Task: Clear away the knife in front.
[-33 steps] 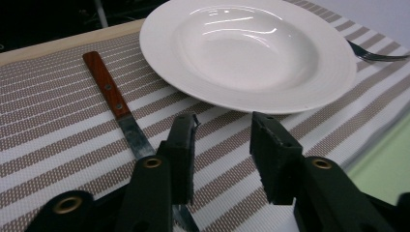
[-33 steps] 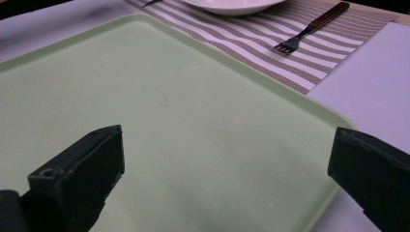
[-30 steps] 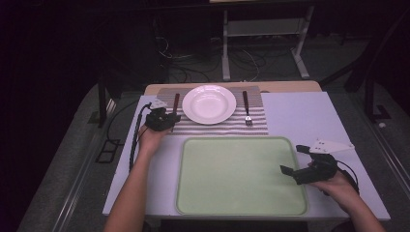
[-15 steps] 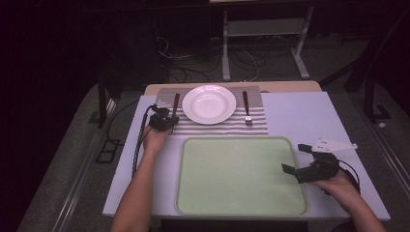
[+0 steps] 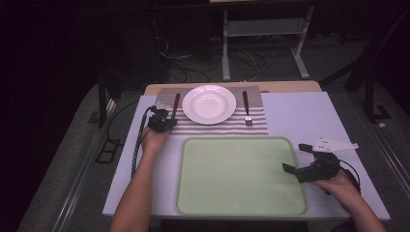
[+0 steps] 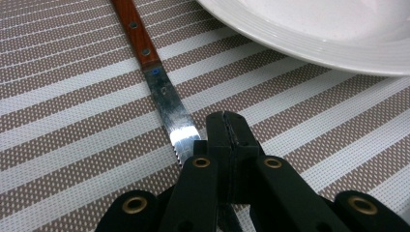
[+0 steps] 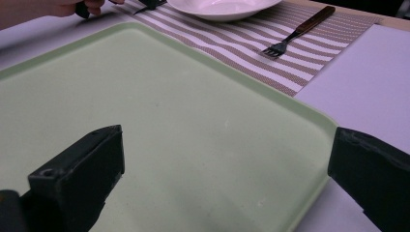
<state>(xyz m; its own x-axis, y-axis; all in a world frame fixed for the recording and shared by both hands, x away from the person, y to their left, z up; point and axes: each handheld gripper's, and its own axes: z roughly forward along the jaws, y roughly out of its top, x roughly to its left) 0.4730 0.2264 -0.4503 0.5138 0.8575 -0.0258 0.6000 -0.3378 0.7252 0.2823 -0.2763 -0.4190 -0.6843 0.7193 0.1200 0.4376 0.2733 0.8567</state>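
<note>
The left tool (image 5: pixel 164 123) is resting at the knife (image 5: pixel 174 107) beside the plate (image 5: pixel 209 104); the right tool (image 5: pixel 302 162) is hovering over the green tray (image 5: pixel 232 169).

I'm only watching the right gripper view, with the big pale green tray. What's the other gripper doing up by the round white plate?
Observer: The left gripper has its black jaws shut, with the tips right at the blade of a steel knife with a brown wooden handle. I can't tell if they pinch it.
Operator: Where's that knife lying?
Observer: Flat on the brown-and-white striped placemat, left of the round white plate. The wooden-handled fork lies on the plate's right.
</note>
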